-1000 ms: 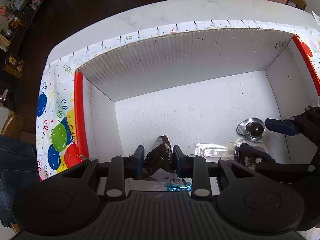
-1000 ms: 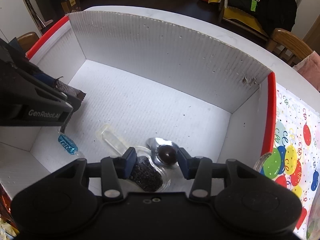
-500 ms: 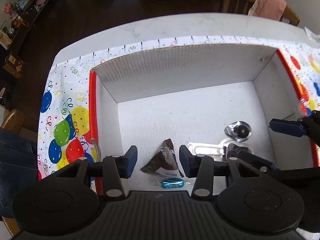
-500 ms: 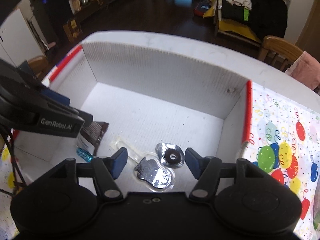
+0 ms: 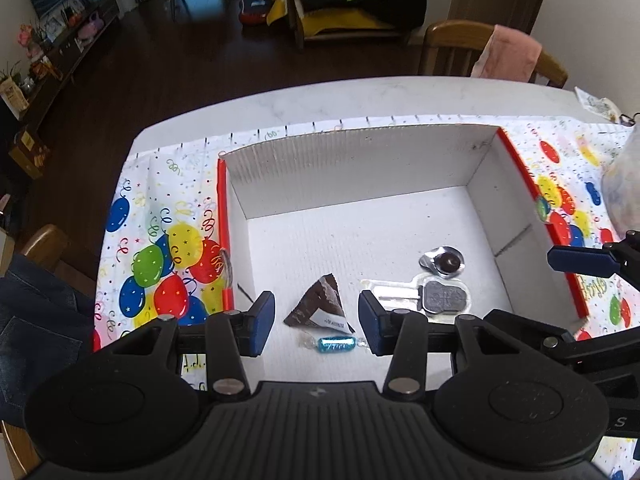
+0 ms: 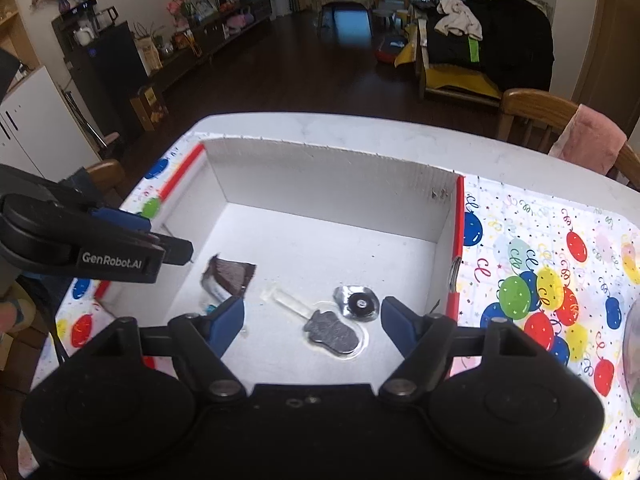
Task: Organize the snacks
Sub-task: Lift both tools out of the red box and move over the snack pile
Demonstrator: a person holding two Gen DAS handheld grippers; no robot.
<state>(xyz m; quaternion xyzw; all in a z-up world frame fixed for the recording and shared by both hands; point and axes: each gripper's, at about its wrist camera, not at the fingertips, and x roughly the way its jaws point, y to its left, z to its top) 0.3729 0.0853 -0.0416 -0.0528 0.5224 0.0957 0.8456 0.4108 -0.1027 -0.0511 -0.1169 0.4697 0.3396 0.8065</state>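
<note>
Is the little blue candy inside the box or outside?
Inside. The blue candy lies on the white box's floor, beside the brown triangle packet.

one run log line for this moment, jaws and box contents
left gripper: jaws open, empty | right gripper: jaws opening, empty | box: brown triangular packet, blue candy, foil chocolate, clear-packed lolly

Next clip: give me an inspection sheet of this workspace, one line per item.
Surface: white table under a balloon-print cloth.
Job's things: white box holding a brown triangular packet, blue wrapped candy, clear-packed lollipop and a round foil-cup chocolate.
Clutter: clear bag at the right edge.
Grippers: left gripper open, empty; right gripper opening, nothing between its fingers.
Cables: nothing seen.
Surroundings: wooden chair draped with pink cloth, dark floor.
</note>
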